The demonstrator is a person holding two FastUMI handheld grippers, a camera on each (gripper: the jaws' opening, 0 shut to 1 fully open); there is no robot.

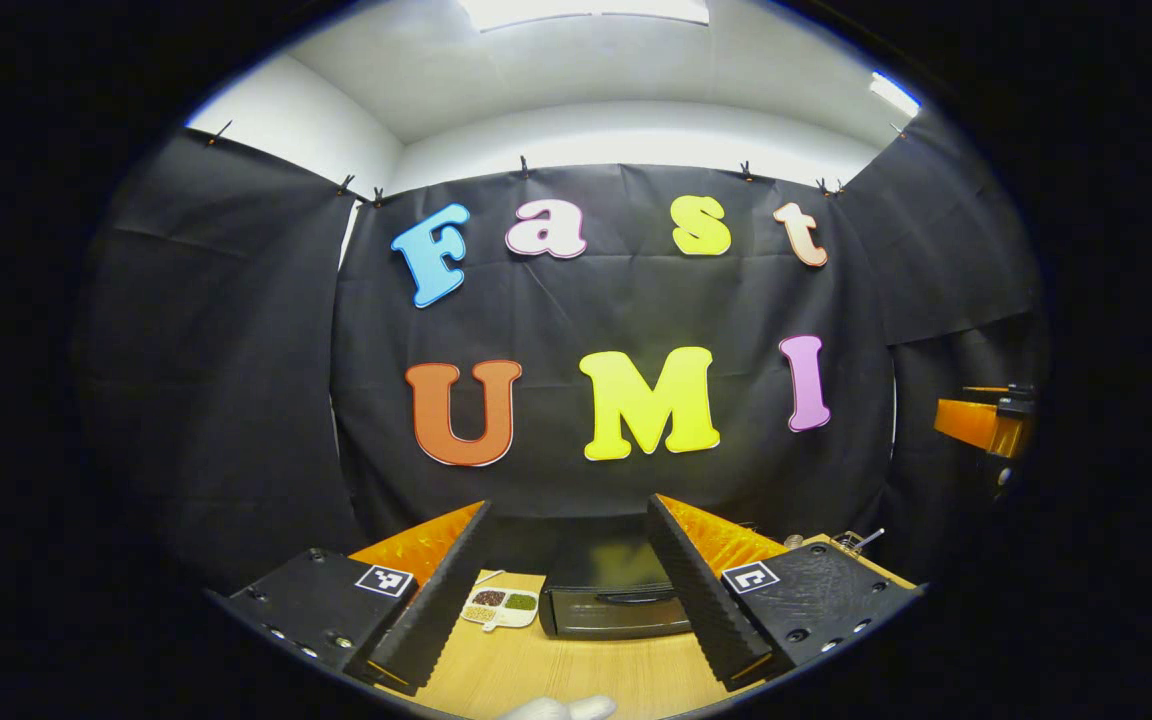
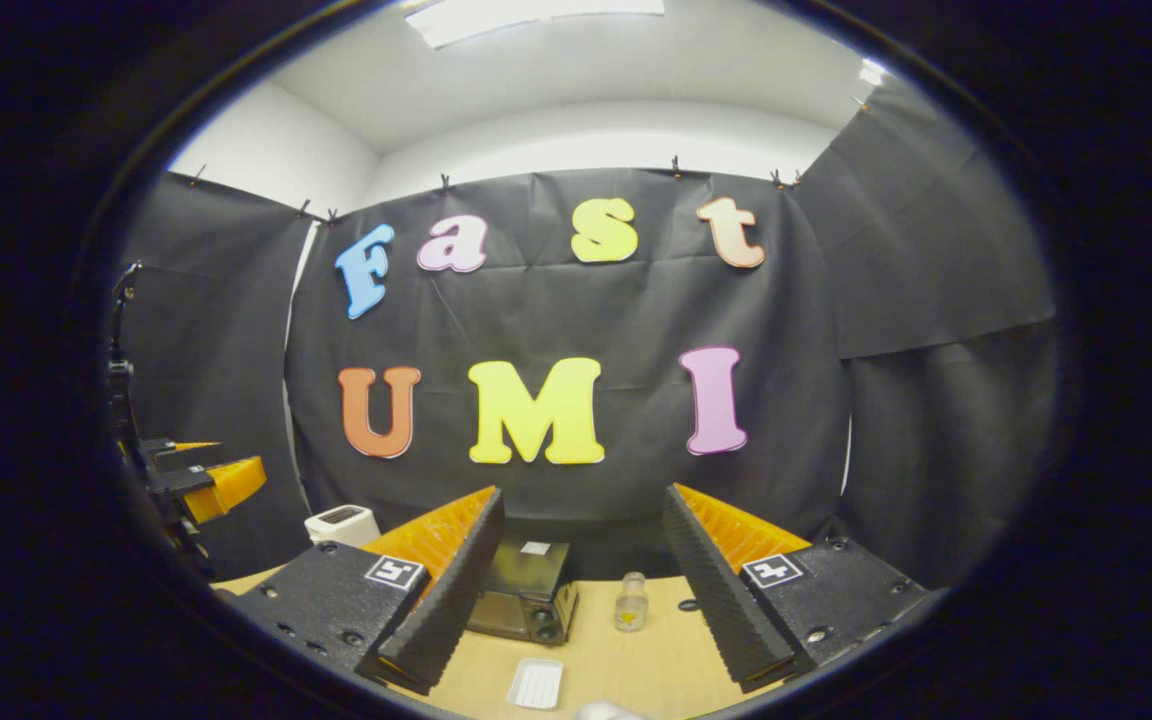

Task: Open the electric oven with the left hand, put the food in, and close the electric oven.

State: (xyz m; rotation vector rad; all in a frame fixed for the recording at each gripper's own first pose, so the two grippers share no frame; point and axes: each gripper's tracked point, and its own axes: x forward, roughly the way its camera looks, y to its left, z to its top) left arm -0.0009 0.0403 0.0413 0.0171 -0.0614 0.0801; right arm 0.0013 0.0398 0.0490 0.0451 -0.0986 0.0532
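At the bottom of the left gripper view, the left hand-held gripper [image 1: 566, 590] hangs spread and empty above the wooden counter [image 1: 576, 670]. Between its fingers, farther off, sits the electric oven [image 1: 616, 600], door closed, with a small divided food tray [image 1: 501, 607] just beside it. In the right gripper view, the right hand-held gripper [image 2: 581, 590] is likewise spread; beyond it stand a white dish [image 2: 536, 683], what seems a small jar [image 2: 631, 602], and the oven [image 2: 526, 592].

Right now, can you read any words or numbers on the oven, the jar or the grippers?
No text here can be read.
White sticker on top of the oven: too small to read.
Yellow mark on the jar: too blurred to read.
Square markers on the left gripper and the right gripper: black-and-white patterns, no words.
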